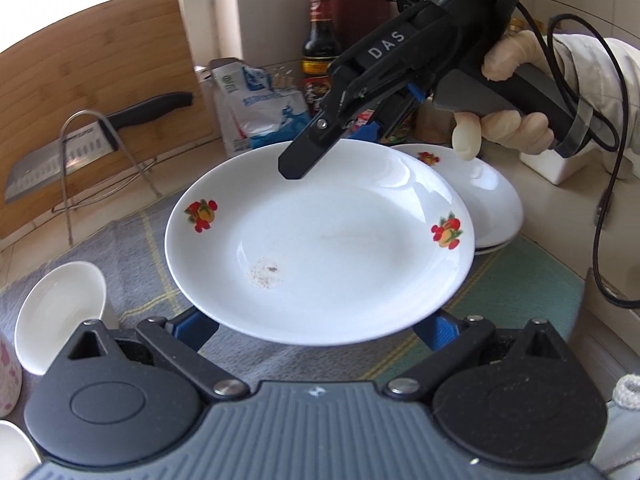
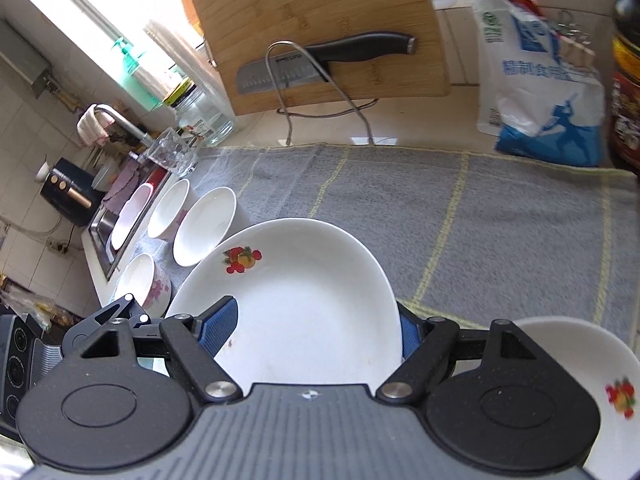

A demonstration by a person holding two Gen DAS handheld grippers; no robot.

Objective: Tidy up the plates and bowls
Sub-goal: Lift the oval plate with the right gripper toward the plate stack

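White glazed china with red-and-orange fruit decals, the plate point(image 1: 320, 240) hangs in the air above the grey towel point(image 2: 480, 220) on the desk, and we judge this the carrying step: one plate lifted, bound for the stack of matching plates point(image 1: 488, 196) just behind it. Our right claw point(image 2: 316, 328) is clenched on its far rim, blue pads on both faces. The left claw point(image 1: 320, 330) reaches under the near rim, its blue pads half hidden, so we cannot tell whether it grips. Next we must keep the plate level and lower it squarely onto the stack. The plate is shallow, glossy, with a speckled crumb patch in its well. White bowls point(image 2: 204, 224) wait by the sink.
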